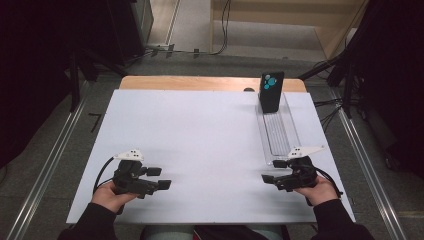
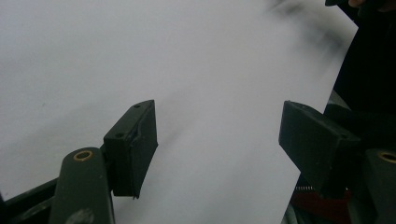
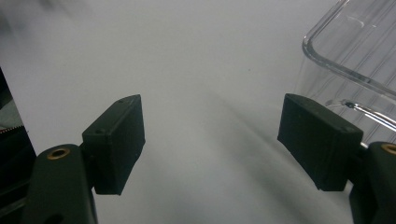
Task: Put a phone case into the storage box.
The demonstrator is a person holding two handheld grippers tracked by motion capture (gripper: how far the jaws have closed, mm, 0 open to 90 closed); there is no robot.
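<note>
The right gripper was seen with its two black jaws spread wide apart, nothing held between them, above a white table surface. A clear plastic tray was seen just beside the right-hand jaw, its rounded corner visible.

High view: taken from above the person's side, faced forward and down; the whole white desk is taken in, floor beyond.

Left gripper view: carried low on the left hand-held gripper, pointed along its jaws, close over the desk surface toward its near edge.

Right gripper view: carried on the right hand-held gripper, equally close. The clear tray corner is shared with the high view.
</note>
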